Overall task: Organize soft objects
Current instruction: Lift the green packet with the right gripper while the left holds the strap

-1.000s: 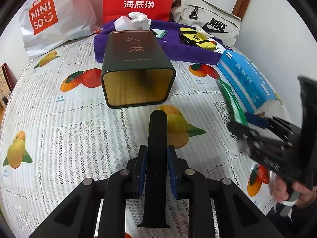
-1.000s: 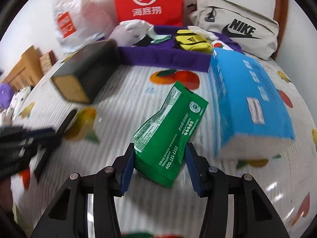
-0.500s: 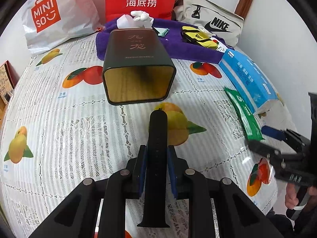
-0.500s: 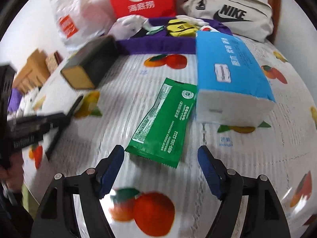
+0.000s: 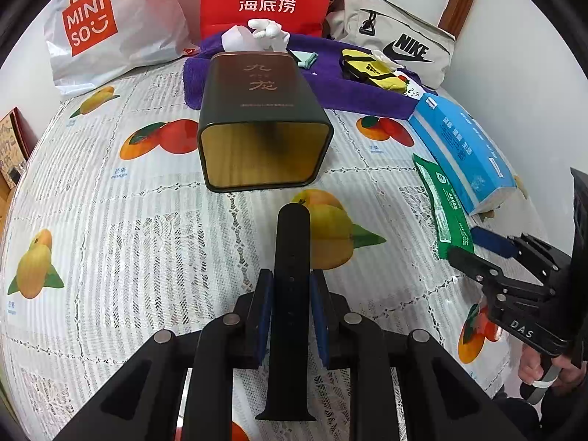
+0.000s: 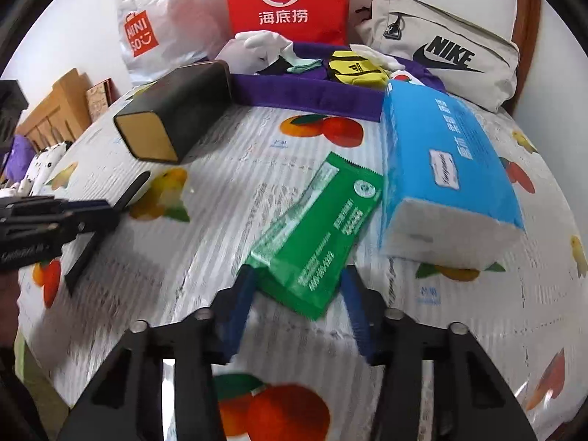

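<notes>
**Two handheld grippers over a fruit-print counter, one on a black strap, one around a green packet**

Left wrist view: the left gripper [image 5: 292, 307] is clenched on a black strap [image 5: 292, 242], which lies lengthwise between its blue pads and points toward an open dark tin [image 5: 262, 125] lying on its side. The counter [image 5: 110, 191] is covered in a white lace-pattern cloth printed with fruit. Far right, a hand [image 5: 544, 367] holds the right gripper [image 5: 474, 248] at the near end of a green packet [image 5: 443, 207], which lies just beside a blue tissue pack [image 5: 463, 147]. Behind the tin, a purple towel [image 5: 352, 88] carries white gloves [image 5: 266, 33] and a yellow pouch [image 5: 367, 68].

Right wrist view: the right gripper's [image 6: 297, 286] jaws have just been closing, with the green packet's [image 6: 316, 231] near end between them. This part is blurred, so I cannot tell whether the pads press on it. The blue tissue pack [image 6: 441, 158] touches the packet's right side. At left, the left gripper [image 6: 99, 213] clasps the strap [image 6: 106, 228], near the tin [image 6: 172, 114].
</notes>
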`<state>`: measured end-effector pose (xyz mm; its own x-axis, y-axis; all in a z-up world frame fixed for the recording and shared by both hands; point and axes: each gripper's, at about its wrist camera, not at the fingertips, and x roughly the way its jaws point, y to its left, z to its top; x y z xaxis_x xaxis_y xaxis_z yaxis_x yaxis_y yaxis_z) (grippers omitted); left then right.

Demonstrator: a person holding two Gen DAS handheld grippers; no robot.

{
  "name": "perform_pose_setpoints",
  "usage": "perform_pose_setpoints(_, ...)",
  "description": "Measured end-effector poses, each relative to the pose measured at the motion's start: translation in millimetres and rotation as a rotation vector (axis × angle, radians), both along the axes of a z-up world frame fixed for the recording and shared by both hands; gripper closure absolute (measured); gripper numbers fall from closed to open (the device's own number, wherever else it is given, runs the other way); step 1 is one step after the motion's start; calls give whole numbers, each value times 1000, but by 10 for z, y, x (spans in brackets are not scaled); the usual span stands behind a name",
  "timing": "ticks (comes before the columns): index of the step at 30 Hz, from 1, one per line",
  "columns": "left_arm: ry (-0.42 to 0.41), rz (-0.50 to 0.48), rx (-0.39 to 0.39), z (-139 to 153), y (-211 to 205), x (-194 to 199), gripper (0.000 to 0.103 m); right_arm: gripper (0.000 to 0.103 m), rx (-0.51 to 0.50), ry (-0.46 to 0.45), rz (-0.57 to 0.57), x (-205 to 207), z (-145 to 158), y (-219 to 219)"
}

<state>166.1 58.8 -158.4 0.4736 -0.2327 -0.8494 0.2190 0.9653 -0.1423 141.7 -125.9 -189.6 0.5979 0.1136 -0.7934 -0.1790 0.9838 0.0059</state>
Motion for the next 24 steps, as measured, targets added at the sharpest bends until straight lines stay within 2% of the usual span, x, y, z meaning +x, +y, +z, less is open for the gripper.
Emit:
perform_pose_setpoints(3,-2,1,-4,3,4,-5,83,65,-8,37,2,-87,16,-80)
perform_pose_setpoints(6,-3,-1,-7,4,6,-12,83,62,34,60,-24,-88,63,-146)
perform_pose_setpoints(8,-3,-2,-8,4,4,-16,83,47,71,40,-46,-39,108,-139)
perform_pose_setpoints(9,-2,-2,-10,6,8,-14,83,36,79,30,-52,-13,118,-120)
perform_pose_setpoints(10,-2,-2,-11,9,13,-13,83,33,83,16,-63,33,126,-92)
perform_pose_setpoints(15,3,10,-15,8,45,5,83,32,117,46,-140,223,16,-30)
perform_pose_setpoints(20,5,7,-10,4,42,17,83,33,-12,-51,-183,187,-52,185)
perform_pose_setpoints(22,7,5,-8,-2,40,28,83,50,-20,-77,-137,143,-49,225)
perform_pose_setpoints(24,7,4,-6,3,36,29,83,58,-44,-76,-110,109,-37,222)
